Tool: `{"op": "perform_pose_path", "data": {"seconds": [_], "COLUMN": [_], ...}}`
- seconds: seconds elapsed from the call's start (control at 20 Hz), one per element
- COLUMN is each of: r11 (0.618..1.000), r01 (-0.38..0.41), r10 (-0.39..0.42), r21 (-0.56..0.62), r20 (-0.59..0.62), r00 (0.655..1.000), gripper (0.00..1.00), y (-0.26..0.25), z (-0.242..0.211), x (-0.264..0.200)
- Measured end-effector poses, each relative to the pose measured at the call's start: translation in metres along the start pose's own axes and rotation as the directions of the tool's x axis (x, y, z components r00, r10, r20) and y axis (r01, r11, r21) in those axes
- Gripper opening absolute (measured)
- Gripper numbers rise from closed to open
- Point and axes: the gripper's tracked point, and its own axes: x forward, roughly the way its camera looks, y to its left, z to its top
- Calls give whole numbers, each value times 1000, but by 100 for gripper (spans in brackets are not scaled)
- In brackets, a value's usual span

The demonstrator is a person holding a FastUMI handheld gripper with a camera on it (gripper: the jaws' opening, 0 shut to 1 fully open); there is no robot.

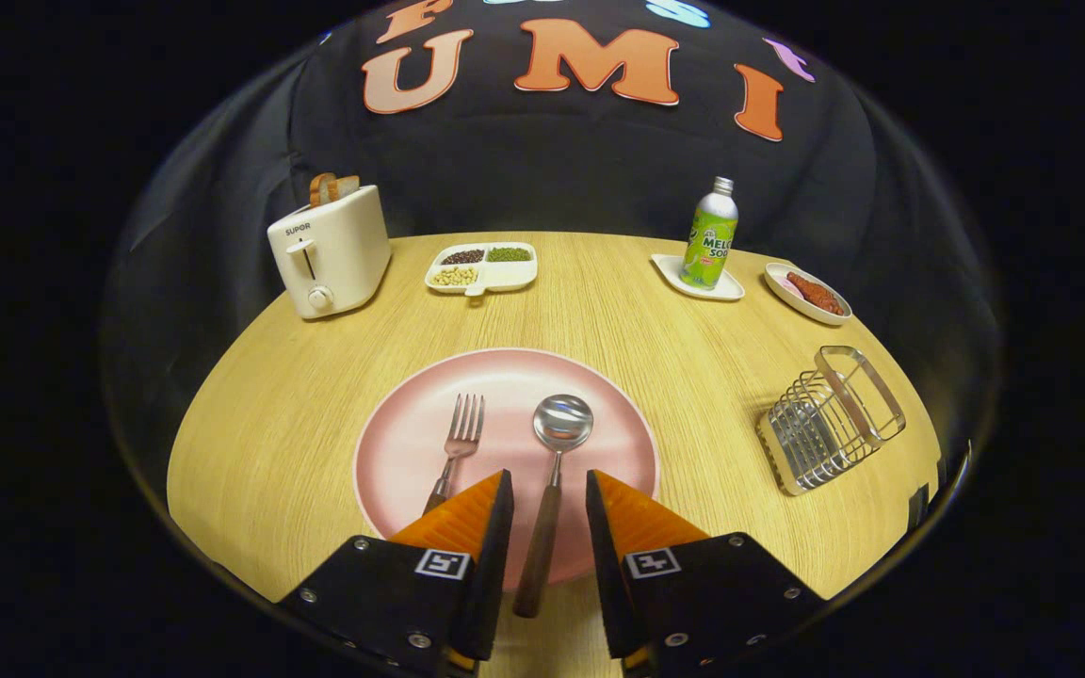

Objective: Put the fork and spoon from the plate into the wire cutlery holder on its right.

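Nothing of the task is finished. The fork (456,450) and the spoon (552,480) both lie on the pink plate (392,452), side by side with their heads pointing away from the gripper (548,497). The wire cutlery holder (830,419) stands on the bench (260,424) to the right of the plate, well apart from it, and I see no cutlery inside it.

The fingers are spread and hold nothing. The wooden handle of the spoon runs through the gap between them, but neither finger seems to touch it. The handle of the fork goes under the left finger, so its end is hidden. I judge that the spoon is the first thing to be picked up, because the fingers stand on both sides of its handle. After that the spoon must go to the holder, and then the same for the fork, so both parts of the job are left.

About writing: the white toaster (328,252) at the far left of the bench has the word "SUPOR" on its side. The green bottle (710,235) at the far right has a label where I can read "MELO" and "SOD", probably melon soda; the smaller print is not readable.
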Motion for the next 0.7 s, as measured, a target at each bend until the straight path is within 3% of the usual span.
{"op": "perform_pose_path", "data": {"seconds": [0.1,0.25,0.7], "r11": [1000,1000,998], "r01": [2,9,58], "r10": [-2,-9,-58], "r21": [-4,-6,-22], "r20": [-18,-48,-38], "r00": [1000,999,998], "gripper": [39,36,7], "y": [1,3,-3], "z": [-5,-13,-16], "x": [6,14,18]}}
